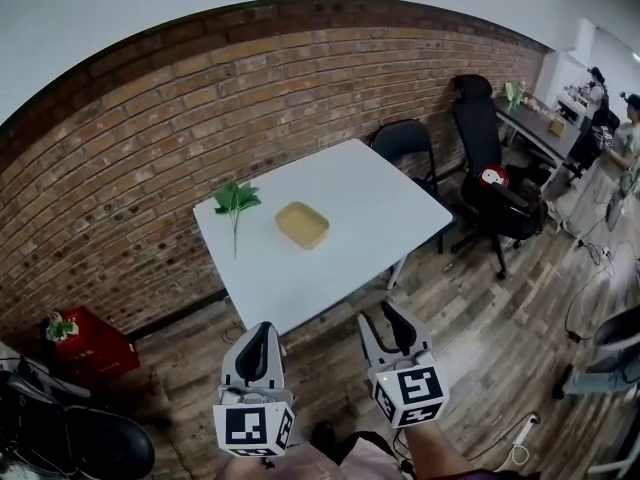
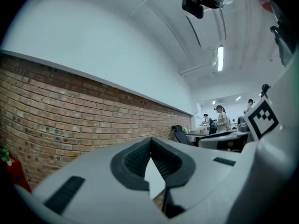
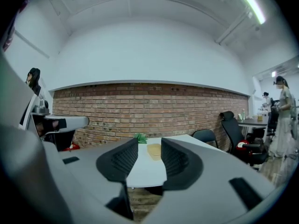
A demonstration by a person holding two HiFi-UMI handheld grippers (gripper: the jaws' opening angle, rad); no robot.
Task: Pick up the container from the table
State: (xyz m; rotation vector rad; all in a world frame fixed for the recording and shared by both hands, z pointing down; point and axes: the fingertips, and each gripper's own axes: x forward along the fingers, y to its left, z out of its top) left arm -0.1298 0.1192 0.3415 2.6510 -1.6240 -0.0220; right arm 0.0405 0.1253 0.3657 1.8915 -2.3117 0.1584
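A red crate (image 1: 97,349) sits on the wooden floor (image 1: 500,368) at the far left, close to the brick wall (image 1: 150,138); some greenery lies on top of it.

The white tabletop (image 1: 350,208) stands out from the wall near the middle; on its left part lies a leafy green sprig (image 1: 236,200); just to the right of it, apart from the leaves, rests the container (image 1: 302,224), a shallow tan tray with rounded corners, sitting flat and untouched.

Below the near table edge, over the floor, both tools are held well short of the container; the left gripper (image 1: 261,330) has its jaws clenched tip to tip with nothing between them, and its own view looks along the brick wall; the right gripper (image 1: 386,320) has its jaws released and spread, and in its own view the container shows far off in the gap between them, with the sprig just to its left; neither pad touches anything.

To the right of the table stands a black chair (image 1: 405,140) by the far corner; further right is a tall black office chair (image 1: 485,158) with something red on its seat; at the far right edge a desk (image 1: 535,128) carries small items and a person (image 1: 622,143) stands beside it.
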